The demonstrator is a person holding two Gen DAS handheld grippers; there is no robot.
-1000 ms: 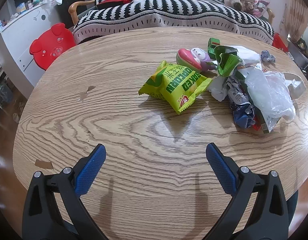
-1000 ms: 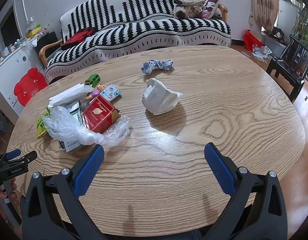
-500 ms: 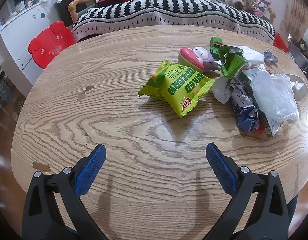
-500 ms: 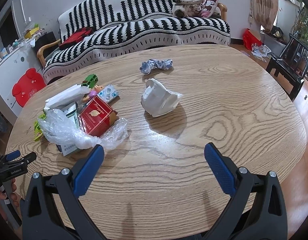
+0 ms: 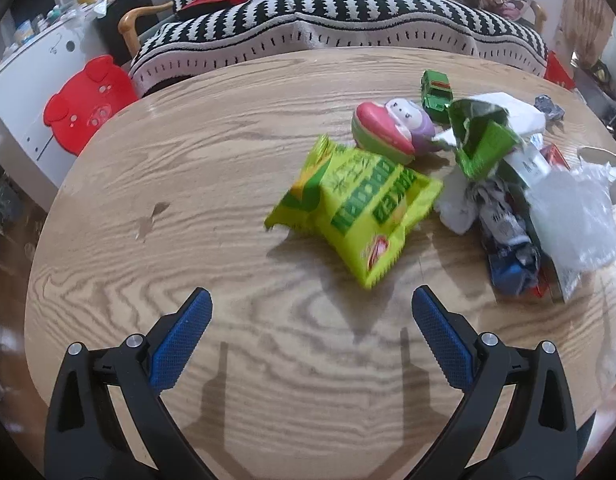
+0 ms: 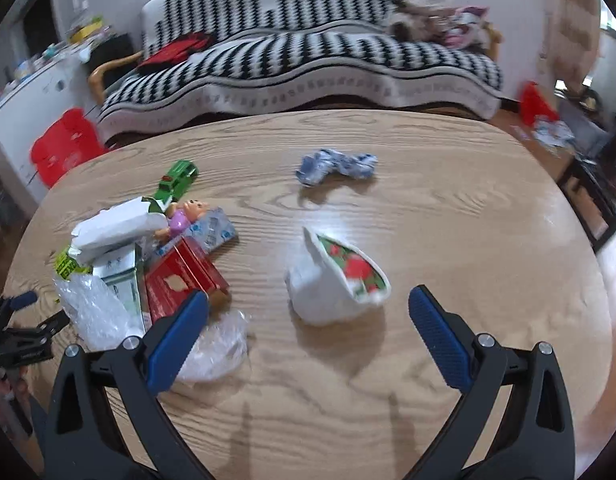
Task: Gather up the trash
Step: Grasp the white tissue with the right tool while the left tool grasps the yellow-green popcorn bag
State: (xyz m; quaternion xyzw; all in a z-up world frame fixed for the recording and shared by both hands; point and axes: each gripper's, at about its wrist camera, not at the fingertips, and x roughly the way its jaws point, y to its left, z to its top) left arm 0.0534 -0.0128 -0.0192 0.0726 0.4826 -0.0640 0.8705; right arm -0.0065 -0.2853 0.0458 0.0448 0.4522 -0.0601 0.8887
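Wood-grain table (image 5: 188,216) is seen bare beneath the left gripper (image 5: 311,312), jaws spread wide with nothing between, the yellow-green snack bag (image 5: 355,208) lying just beyond. Right gripper (image 6: 308,312) is likewise held spread, the crumpled white wrapper (image 6: 327,280) just ahead between its fingers. Farther off a blue-white wad (image 6: 335,164) lies alone; the trash heap (image 6: 120,256) is crowded toward the left rim.

left tool (image 5: 311,304): bare table (image 5: 188,184) ahead | snack bag (image 5: 359,208) near | right tool (image 6: 308,304): white wrapper (image 6: 327,284) close ahead
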